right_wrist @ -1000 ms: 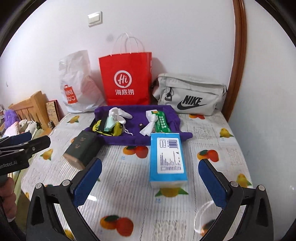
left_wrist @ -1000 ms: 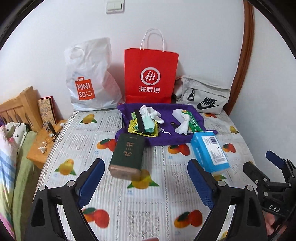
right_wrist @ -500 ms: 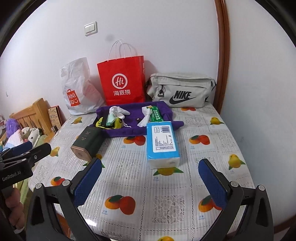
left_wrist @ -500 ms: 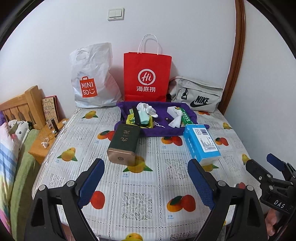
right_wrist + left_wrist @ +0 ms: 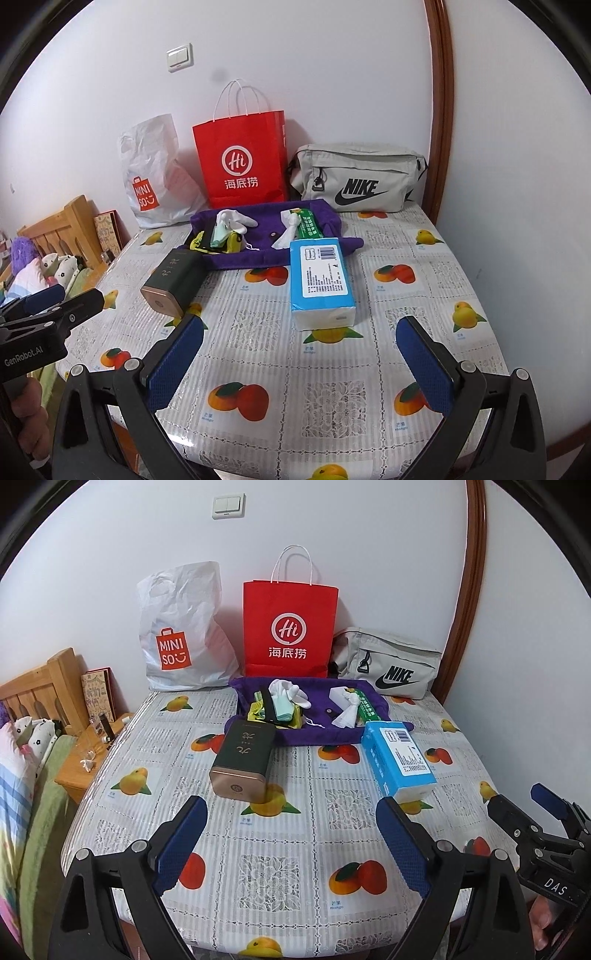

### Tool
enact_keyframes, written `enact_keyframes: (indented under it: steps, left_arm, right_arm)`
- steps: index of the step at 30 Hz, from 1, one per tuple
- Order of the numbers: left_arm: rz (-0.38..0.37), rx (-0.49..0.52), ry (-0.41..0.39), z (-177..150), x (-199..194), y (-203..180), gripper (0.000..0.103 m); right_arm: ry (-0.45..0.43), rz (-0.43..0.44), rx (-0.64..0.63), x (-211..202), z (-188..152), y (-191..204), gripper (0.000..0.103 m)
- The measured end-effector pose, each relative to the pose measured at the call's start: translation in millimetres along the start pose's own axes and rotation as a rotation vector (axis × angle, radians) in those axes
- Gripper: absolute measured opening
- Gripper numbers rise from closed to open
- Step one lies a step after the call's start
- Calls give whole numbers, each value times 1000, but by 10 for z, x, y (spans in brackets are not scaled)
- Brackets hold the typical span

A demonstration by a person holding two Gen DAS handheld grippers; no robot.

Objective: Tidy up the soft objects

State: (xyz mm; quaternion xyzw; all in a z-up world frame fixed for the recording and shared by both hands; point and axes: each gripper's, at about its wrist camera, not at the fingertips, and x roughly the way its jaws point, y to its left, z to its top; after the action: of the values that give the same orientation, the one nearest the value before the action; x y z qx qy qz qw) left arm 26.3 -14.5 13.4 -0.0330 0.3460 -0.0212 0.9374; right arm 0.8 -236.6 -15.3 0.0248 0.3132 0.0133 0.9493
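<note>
Both sets of fingers stand wide apart, clamped on nothing. From our left wrist view, the left gripper [image 5: 291, 834] hangs over the near edge of the surface [image 5: 280, 871], with the dark green tin [image 5: 243, 760] at twelve o'clock and the purple cloth tray [image 5: 317, 734] of soft bits beyond it. From our right wrist view, the right gripper [image 5: 299, 354] faces the blue tissue pack [image 5: 319, 284] at twelve o'clock, likely so each hand has its own thing ahead.
</note>
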Motion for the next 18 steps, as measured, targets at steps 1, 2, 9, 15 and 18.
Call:
enact_keyframes:
  steps: [1, 2, 9, 15, 18]
  left_arm:
    - [-1, 2, 0, -4, -1, -3, 93]
    - [-1, 3, 0, -8, -2, -4, 93]
    - [-1, 0, -1, -9, -7, -5, 93]
    - [-2, 2, -2, -11, -17, 5, 93]
    - [0, 2, -2, -10, -18, 4, 93]
  right_arm:
    - [0, -2, 0, -6, 2, 5, 103]
    - [-1, 0, -1, -6, 3, 4, 103]
    - [-8, 0, -8, -40, -7, 26, 103]
    - [-9, -1, -9, -48, -11, 29, 103]
    - [-9, -2, -9, -50, -11, 33, 103]
